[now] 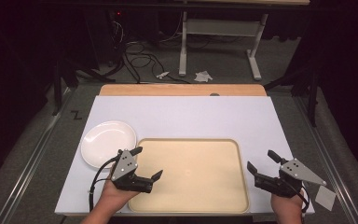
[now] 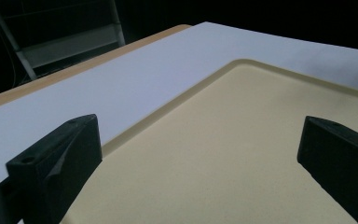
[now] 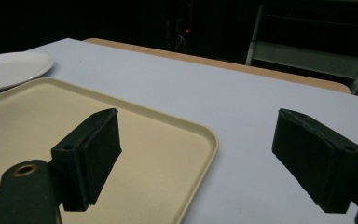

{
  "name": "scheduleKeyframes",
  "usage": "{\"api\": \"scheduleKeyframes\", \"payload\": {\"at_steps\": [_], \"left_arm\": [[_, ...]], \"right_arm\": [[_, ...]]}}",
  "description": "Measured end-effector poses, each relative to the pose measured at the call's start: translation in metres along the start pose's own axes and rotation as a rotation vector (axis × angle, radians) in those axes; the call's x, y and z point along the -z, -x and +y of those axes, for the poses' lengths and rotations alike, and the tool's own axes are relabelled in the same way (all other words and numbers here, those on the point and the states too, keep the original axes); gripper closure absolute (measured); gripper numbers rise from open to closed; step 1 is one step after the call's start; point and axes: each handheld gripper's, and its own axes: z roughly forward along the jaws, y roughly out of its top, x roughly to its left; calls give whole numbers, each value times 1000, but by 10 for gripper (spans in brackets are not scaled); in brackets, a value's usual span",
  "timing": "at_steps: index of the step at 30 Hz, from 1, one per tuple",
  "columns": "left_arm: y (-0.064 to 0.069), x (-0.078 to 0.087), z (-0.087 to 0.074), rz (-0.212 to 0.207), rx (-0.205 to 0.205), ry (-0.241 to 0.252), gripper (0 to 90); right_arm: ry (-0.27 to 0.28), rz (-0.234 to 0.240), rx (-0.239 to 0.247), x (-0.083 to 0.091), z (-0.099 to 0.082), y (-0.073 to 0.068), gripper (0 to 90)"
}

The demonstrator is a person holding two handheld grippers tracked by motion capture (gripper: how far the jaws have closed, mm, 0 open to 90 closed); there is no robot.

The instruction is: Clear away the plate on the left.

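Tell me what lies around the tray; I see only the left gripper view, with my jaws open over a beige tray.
Observer: A white plate sits on the white table cover, just off the tray's far left corner, seen from the high view.
Operator: Report the other gripper.
Observer: The right gripper is past the tray's right edge, over the cover, jaws open, nothing between them.
Operator: Say whether anything is on the tray.
Observer: Nothing lies on it; the left gripper hangs over its near left part, holding nothing.
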Motion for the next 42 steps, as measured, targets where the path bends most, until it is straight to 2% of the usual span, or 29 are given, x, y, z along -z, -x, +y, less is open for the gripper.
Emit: {"api": "scheduleKeyframes", "payload": {"at_steps": [11,21,23,30,41,42], "left_arm": [[-2,0,-1,-7,8,5,3],[-12,5,-2,8,48,22,18],[-16,8,-3,18,48,32,38],[-34,15,-7,69,102,36,47],[-56,31,-11,155,133,40,13],[-61,35,-11,177,136,45,10]], "right_arm": [[-5,-3,-4,-1,0,1,161],[-2,-9,0,0,0,2,161],[-3,-7,-2,0,0,1,161],[-6,-10,-4,-1,-1,3,161],[-1,-11,-5,0,-1,4,161],[-1,-10,-6,0,-1,4,161]]}}
